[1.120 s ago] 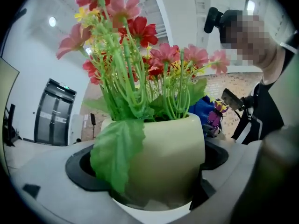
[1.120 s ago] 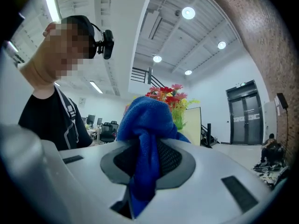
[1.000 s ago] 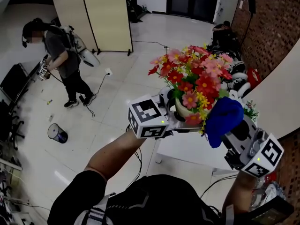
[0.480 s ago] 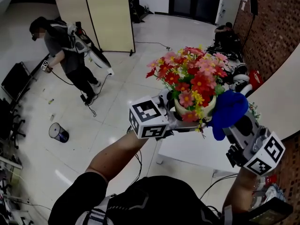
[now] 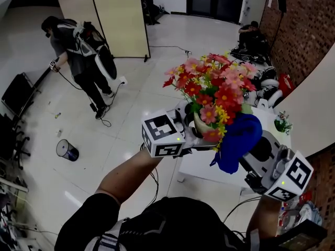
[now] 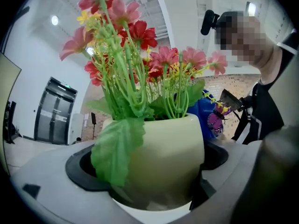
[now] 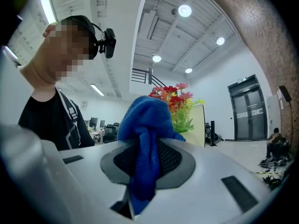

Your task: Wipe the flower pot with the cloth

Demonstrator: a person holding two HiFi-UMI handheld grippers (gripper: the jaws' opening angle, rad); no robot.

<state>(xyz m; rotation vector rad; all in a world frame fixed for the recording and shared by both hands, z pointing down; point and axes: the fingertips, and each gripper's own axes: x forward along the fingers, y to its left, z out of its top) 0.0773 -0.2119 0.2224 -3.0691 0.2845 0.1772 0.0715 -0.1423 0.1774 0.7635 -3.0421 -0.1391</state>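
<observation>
A cream flower pot (image 5: 200, 125) full of red, pink and yellow flowers (image 5: 215, 85) is held up in the air. My left gripper (image 5: 184, 133) is shut on it from the left. In the left gripper view the pot (image 6: 163, 155) fills the space between the jaws, with a green leaf (image 6: 114, 150) hanging over its rim. My right gripper (image 5: 255, 157) is shut on a blue cloth (image 5: 235, 143), which presses against the pot's right side below the blooms. In the right gripper view the cloth (image 7: 145, 139) bunches up between the jaws, with the flowers (image 7: 176, 101) just behind it.
A white table (image 5: 207, 167) stands below the pot, with a small plant (image 5: 282, 123) at its far right. A person with a backpack (image 5: 81, 48) stands at the back left by a folding screen (image 5: 112, 17). A bin (image 5: 66, 150) sits on the floor. Brick wall on the right.
The blue cloth and my right gripper have slid down the pot's right side, after rising half a second earlier. The pot barely moved. The person at the back has turned and stepped.
</observation>
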